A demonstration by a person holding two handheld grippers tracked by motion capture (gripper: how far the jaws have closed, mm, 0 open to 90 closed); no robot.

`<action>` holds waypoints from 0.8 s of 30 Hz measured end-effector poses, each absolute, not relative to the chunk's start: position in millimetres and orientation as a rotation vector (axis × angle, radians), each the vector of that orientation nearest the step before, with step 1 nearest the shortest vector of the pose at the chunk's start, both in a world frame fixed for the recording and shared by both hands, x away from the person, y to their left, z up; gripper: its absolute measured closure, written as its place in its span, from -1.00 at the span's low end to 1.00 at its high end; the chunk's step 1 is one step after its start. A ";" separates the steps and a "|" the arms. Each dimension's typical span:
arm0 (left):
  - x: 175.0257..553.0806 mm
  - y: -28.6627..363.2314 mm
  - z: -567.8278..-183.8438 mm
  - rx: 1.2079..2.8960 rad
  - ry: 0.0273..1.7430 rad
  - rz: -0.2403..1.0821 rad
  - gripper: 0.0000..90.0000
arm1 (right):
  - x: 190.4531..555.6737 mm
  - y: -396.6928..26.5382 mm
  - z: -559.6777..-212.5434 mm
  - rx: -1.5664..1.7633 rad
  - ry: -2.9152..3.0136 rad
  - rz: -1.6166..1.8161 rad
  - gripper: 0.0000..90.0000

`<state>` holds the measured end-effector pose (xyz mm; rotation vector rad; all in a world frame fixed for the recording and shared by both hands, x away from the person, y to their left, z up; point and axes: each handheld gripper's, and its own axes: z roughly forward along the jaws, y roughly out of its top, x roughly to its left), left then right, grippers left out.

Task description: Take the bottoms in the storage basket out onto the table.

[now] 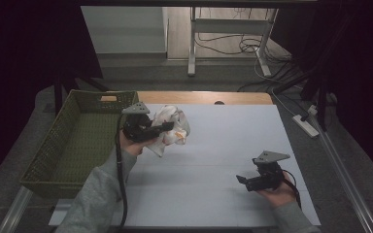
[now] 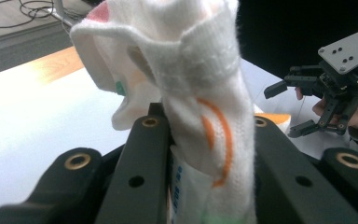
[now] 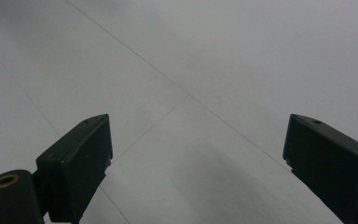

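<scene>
High view: left tongs point(image 1: 167, 127) clamped on bunched socks point(image 1: 173, 127); right tongs point(image 1: 243, 178) wide open, empty, well apart. Risk: loose sock slipping free, missing basket point(image 1: 53, 160) beside.

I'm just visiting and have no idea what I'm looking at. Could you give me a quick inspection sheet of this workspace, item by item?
Surface: white table, bare apart from faint lines; a wooden strip along its far edge.
Job's things: bundle of white socks with orange markings, held up off the table; green basket at the table's left side, with nothing seen inside.
Clutter: nothing seen.
Grippers: left tool shut on the socks; right tool open, holding nothing, low over the table's right part.
Cables: one trails from the left tool down along the sleeve; more lie on the floor beyond, with a power strip.
Surroundings: dark curtains, a desk frame behind.
</scene>
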<state>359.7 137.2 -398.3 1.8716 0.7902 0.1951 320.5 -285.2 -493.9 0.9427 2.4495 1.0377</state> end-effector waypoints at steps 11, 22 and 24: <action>368.1 121.0 -406.9 1.904 0.782 0.168 0.75 | 320.4 -285.0 -494.1 0.945 2.451 1.038 -0.82; 375.2 98.9 -415.3 1.949 0.767 0.161 0.75 | 320.6 -285.0 -494.2 0.943 2.453 1.036 -0.82; 376.2 96.2 -416.6 1.953 0.763 0.157 0.75 | 320.6 -285.0 -494.2 0.943 2.453 1.035 -0.82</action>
